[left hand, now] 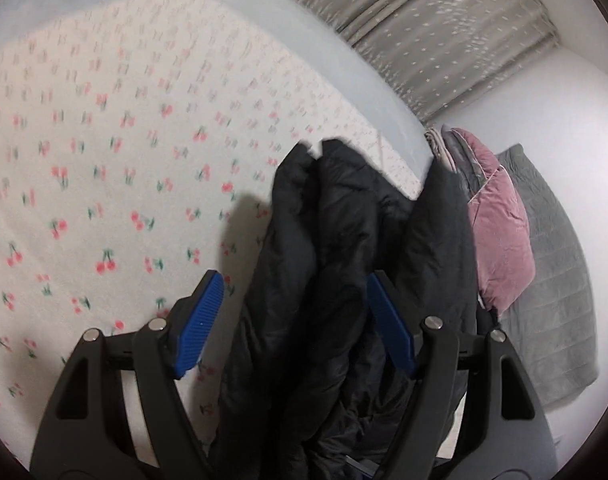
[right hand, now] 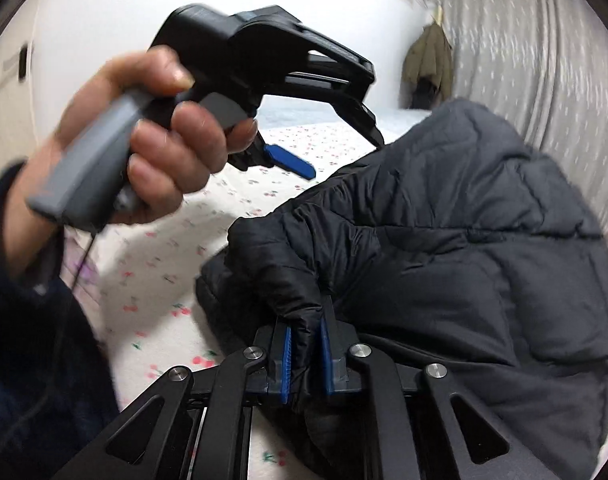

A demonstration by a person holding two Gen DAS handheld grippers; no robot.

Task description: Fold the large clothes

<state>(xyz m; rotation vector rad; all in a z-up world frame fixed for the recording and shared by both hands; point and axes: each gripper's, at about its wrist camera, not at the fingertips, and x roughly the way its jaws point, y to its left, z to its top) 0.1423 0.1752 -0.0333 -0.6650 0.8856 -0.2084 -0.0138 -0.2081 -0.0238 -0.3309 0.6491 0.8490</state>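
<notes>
No legible writing or brand marks. Black padded jacket (right hand: 444,248) heaped near right edge of the bed (left hand: 104,160); cherry-print sheet lies bare to its left. Right gripper (right hand: 305,354) pinches a jacket fold between its blue pads. Left gripper (left hand: 296,320) spread wide, fabric loose between the fingers, unclamped. Left hand (right hand: 144,140) grasps its grey handle, pointing downward. Pink pillow (left hand: 500,232) past the jacket.

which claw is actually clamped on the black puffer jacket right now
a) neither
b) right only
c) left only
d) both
b: the right claw has its blue pads pinched tight on a fold of the black puffer jacket, while the left claw stands wide open with the jacket hanging loose between its pads.
</notes>
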